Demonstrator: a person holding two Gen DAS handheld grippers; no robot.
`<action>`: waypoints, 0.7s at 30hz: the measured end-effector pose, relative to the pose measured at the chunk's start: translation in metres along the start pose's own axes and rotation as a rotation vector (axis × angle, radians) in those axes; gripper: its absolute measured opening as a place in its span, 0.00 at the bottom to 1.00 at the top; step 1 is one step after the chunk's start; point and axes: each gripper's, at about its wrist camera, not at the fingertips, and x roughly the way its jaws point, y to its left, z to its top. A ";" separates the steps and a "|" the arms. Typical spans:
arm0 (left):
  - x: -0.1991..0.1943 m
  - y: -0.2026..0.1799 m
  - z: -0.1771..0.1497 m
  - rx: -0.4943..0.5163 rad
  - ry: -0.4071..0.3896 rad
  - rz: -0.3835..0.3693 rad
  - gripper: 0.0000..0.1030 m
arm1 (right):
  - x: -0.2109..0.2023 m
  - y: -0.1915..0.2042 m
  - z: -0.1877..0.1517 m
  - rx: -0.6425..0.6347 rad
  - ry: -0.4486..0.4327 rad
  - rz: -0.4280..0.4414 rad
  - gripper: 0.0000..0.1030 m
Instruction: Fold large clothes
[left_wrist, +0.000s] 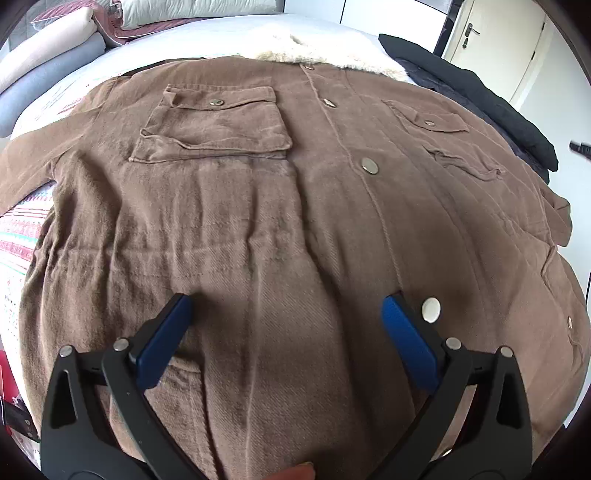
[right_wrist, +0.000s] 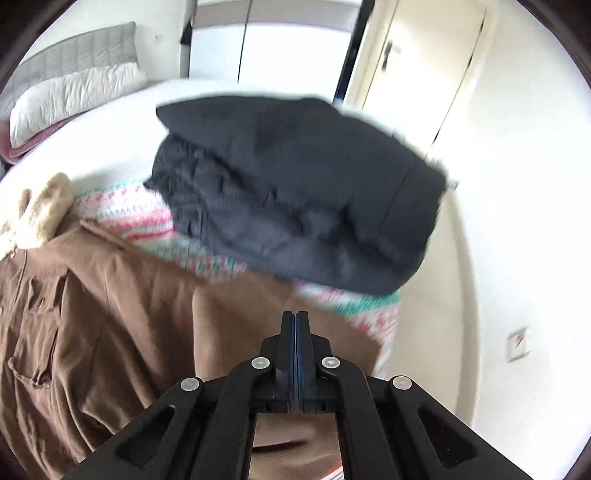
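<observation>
With the left gripper spread wide and empty over the lower front of the brown coat lying flat on the bed, and the right gripper pinched together on nothing above its sleeve, folding seems about to start, so next comes seizing an edge.

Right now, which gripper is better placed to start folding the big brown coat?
Probably the left gripper. Its jaws stand wide open just above the brown coat, low on its front. The right gripper is shut on nothing, out at the coat's edge, aimed toward the black garment.
</observation>
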 end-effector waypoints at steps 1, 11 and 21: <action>-0.001 -0.002 -0.002 0.013 0.000 -0.005 0.99 | -0.021 -0.006 0.013 -0.013 -0.069 -0.044 0.00; -0.006 -0.006 -0.005 0.021 0.004 -0.011 0.99 | 0.024 -0.078 0.004 0.312 0.204 0.304 0.80; 0.002 -0.012 -0.003 0.035 0.014 0.013 0.99 | 0.154 -0.077 -0.102 0.585 0.500 0.334 0.79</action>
